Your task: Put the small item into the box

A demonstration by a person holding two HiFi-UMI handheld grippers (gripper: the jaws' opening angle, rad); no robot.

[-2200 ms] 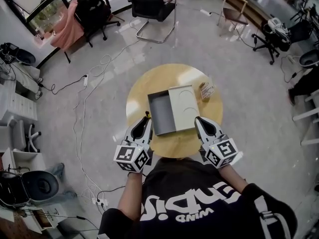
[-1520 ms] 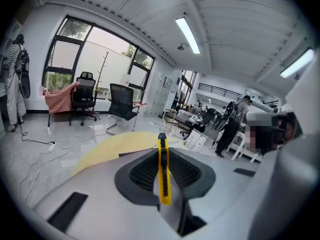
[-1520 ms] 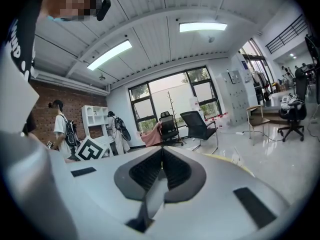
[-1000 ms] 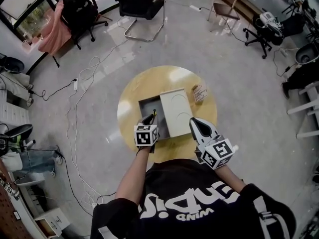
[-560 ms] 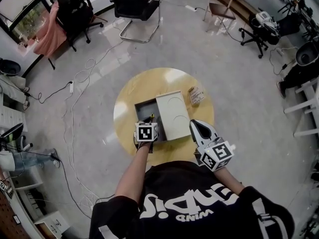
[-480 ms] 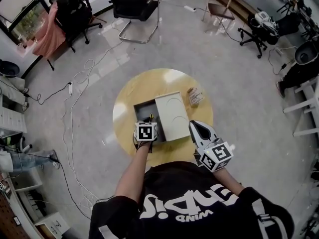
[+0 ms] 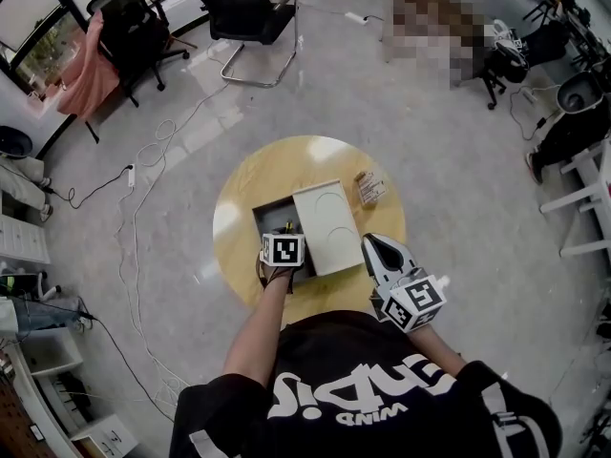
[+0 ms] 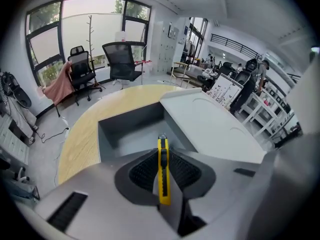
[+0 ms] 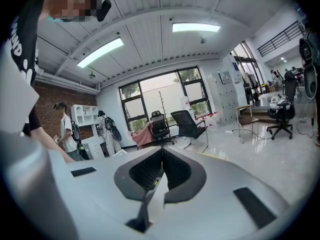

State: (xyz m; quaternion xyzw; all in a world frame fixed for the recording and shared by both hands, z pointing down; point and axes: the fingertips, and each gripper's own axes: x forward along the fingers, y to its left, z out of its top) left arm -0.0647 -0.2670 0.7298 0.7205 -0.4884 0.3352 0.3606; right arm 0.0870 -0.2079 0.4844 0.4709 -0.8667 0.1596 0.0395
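A yellow utility knife (image 8: 163, 176) is clamped edge-up between the pads of my left gripper (image 8: 161, 151), its tip poking out ahead. In the left gripper view the open grey box (image 8: 131, 134) lies right below and ahead of that tip. The box's pale lid (image 8: 210, 124) rests askew over its right side. In the head view my left gripper (image 7: 288, 228) hovers over the near edge of the box (image 7: 271, 219), beside the lid (image 7: 327, 225). My right gripper (image 7: 371, 243) hangs at the table's near right edge, jaws shut with nothing between them, and in its own view the gripper (image 9: 161, 151) points out into the room.
The box stands on a small round yellow table (image 7: 258, 175). A small printed packet (image 7: 368, 188) lies on the table right of the lid. Office chairs (image 7: 234, 8) and floor cables (image 7: 153, 189) surround the table. People stand by white shelves (image 9: 85, 129).
My left gripper has carried the knife from the table's near left edge up over the box's near edge. Over the last second it has barely shifted. The right gripper stays put.
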